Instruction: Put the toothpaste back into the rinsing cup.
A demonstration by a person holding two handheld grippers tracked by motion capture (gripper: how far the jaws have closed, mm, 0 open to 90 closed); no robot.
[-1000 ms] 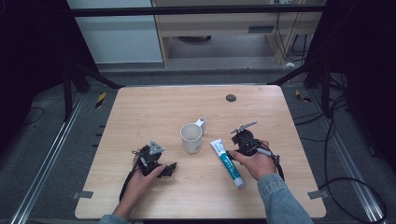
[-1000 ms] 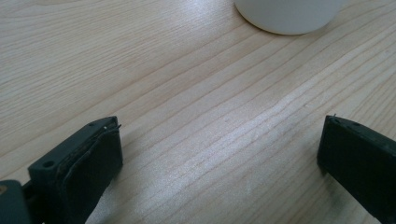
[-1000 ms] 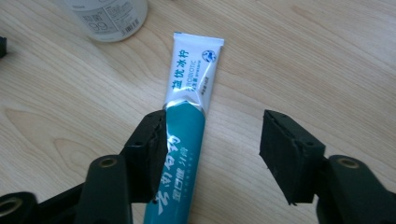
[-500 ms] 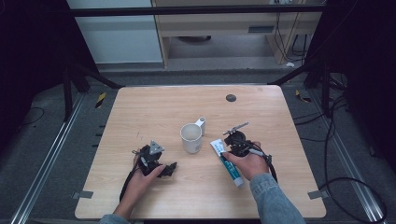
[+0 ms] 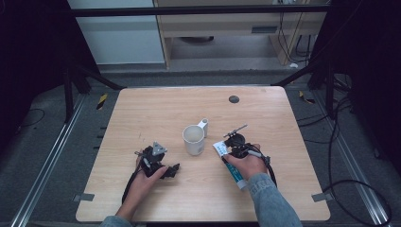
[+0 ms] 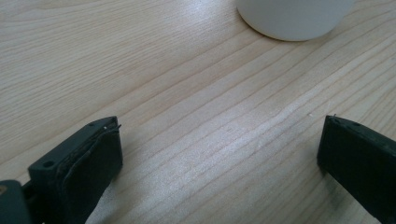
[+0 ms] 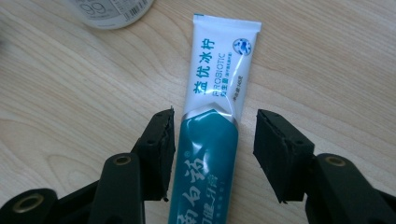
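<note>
A white and teal toothpaste tube [image 5: 236,178] lies on the wooden table [image 5: 156,109], right of a white mug [image 5: 194,139]. My right gripper [image 5: 232,150] is low over the tube [image 7: 212,121] and straddles it. A gap shows at each pad, so it is open; its jaws have just been opening a little with the tube between them. The mug's labelled base [image 7: 112,11] lies just beyond the tube's white end. My left gripper [image 5: 171,169] rests on the table left of the mug [image 6: 294,18], its jaws [image 6: 219,144] wide open over bare wood.
A small dark round disc [image 5: 233,99] sits near the table's far edge. Dark frame struts stand at both far corners, and cables trail on the floor at the right. Bare wood stretches across the far half of the table.
My right gripper has moved left and down, from beside the tube to astride it. The left hand, the mug and the tube have stayed where they were.
</note>
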